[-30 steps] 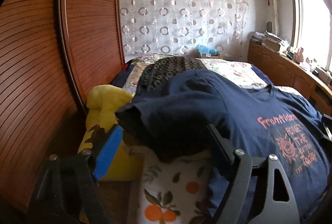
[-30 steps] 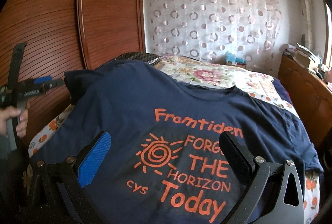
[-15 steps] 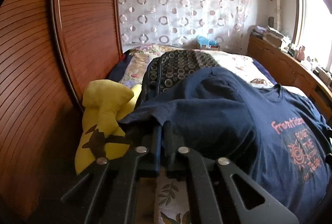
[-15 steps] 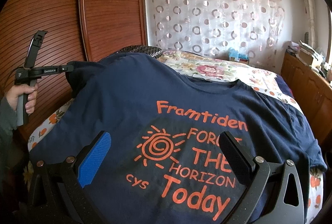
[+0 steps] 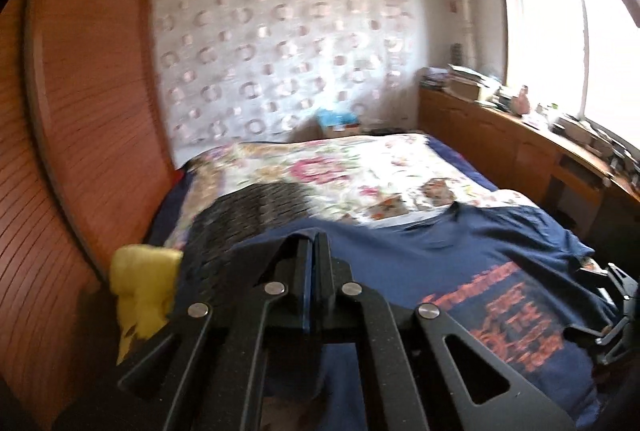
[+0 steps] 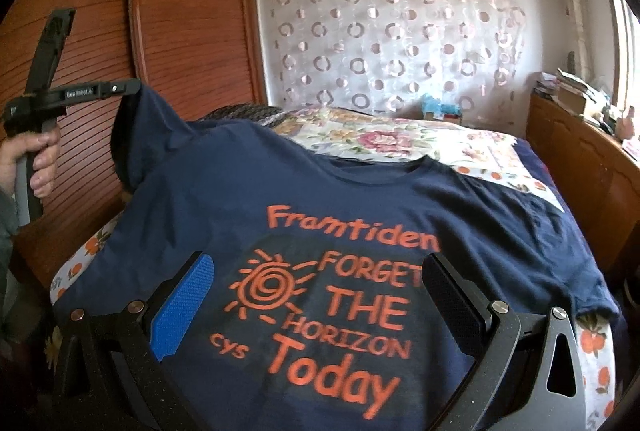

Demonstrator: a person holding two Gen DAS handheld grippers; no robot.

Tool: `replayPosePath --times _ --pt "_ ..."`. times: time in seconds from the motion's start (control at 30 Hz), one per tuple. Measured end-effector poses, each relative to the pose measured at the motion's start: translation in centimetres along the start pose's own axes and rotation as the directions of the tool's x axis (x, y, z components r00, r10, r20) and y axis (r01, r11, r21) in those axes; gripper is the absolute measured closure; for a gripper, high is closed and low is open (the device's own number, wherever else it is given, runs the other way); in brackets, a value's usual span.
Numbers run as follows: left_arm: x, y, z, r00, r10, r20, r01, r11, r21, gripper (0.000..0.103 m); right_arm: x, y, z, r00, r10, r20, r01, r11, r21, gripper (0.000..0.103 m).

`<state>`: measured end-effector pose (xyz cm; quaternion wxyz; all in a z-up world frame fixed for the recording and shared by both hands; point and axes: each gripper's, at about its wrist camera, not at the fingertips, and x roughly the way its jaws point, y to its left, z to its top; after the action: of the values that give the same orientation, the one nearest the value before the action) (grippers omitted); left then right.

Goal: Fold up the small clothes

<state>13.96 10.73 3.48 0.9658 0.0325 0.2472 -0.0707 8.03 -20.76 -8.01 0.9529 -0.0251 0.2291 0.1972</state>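
A navy T-shirt [image 6: 360, 191] with an orange print lies face up on the bed; it is also in the left wrist view as the T-shirt [image 5: 440, 259]. My left gripper [image 5: 314, 237] is shut on the shirt's left sleeve. In the right wrist view, the left gripper [image 6: 134, 87] holds that sleeve raised above the bed, with a hand [image 6: 38, 159] on its handle. My right gripper [image 6: 316, 291] stands open low over the printed chest, with nothing between its fingers.
Slatted wooden wardrobe doors [image 6: 188, 31] run along the bed's left side. A yellow plush toy [image 5: 140, 283] and a black patterned cushion [image 5: 248, 215] lie beside the shirt. Beyond it is the floral bedspread [image 5: 340, 171]. A cluttered wooden cabinet [image 5: 500, 135] lines the right wall.
The left gripper closed on the sleeve, then lifted it up off the bed and swung toward the shirt. The right gripper stayed open over the print.
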Motion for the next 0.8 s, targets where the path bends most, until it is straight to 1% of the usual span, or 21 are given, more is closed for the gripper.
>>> replayPosePath --times 0.13,0.17,0.23,0.27,0.3,0.4,0.43,0.5,0.57,0.6,0.73,0.8 --pt "1.6 -4.2 1.2 0.998 -0.053 -0.033 0.055 0.996 0.076 0.102 -0.4 -0.9 -0.3 1.0 -0.024 0.007 0.024 0.999 0.03 0.0" --pt "2.3 -5.3 1.2 0.997 -0.057 -0.057 0.062 0.993 0.097 0.101 -0.4 -1.1 -0.5 0.999 -0.031 0.007 0.031 0.999 0.038 0.0" --pt "2.7 -6.1 1.2 0.995 -0.057 -0.082 0.066 0.991 0.113 0.1 -0.3 -1.1 -0.7 0.999 -0.036 0.002 0.036 0.998 0.046 0.0" --pt "2.7 -6.2 1.0 0.993 -0.081 -0.087 0.09 0.99 0.104 0.09 -0.3 -0.9 -0.8 0.999 -0.038 0.0 0.038 0.998 0.047 0.0" --pt "2.3 -6.1 0.9 0.991 -0.101 -0.084 0.109 0.99 0.093 0.072 -0.2 -0.7 -1.0 0.999 -0.041 -0.002 0.041 0.998 0.046 0.0" --pt "0.6 -5.5 0.4 0.991 -0.122 -0.053 0.126 0.99 0.07 0.05 -0.2 -0.1 -1.1 0.999 -0.045 -0.008 0.045 0.998 0.041 0.0" --pt "0.2 -5.4 0.3 0.991 -0.122 -0.046 0.125 0.99 0.067 0.046 -0.1 0.0 -1.1 0.999 -0.044 -0.011 0.044 0.998 0.042 0.0" --pt "-0.9 -4.5 -0.2 0.993 -0.11 -0.032 0.111 0.993 0.049 0.032 -0.1 0.2 -1.1 0.999 -0.041 -0.016 0.041 0.998 0.042 0.0" --pt "-1.9 -3.3 -0.8 0.995 -0.097 -0.023 0.098 0.995 0.036 0.027 0.2 0.3 -0.9 0.999 -0.028 -0.02 0.028 0.999 0.039 0.0" --pt "-2.1 -3.0 -1.1 0.996 -0.089 -0.019 0.089 0.995 0.033 0.026 0.4 0.4 -0.6 1.0 -0.013 -0.02 0.013 0.999 0.035 0.0" --pt "-3.5 -0.7 -2.8 1.0 -0.013 -0.002 0.013 1.0 0.011 0.025 1.6 1.2 0.9 0.999 0.032 -0.025 -0.032 0.999 -0.009 0.0" --pt "-3.9 0.3 -3.6 1.0 0.014 0.0 -0.014 1.0 -0.006 0.025 2.4 1.7 1.9 0.998 0.058 -0.024 -0.058 0.998 -0.038 0.002"
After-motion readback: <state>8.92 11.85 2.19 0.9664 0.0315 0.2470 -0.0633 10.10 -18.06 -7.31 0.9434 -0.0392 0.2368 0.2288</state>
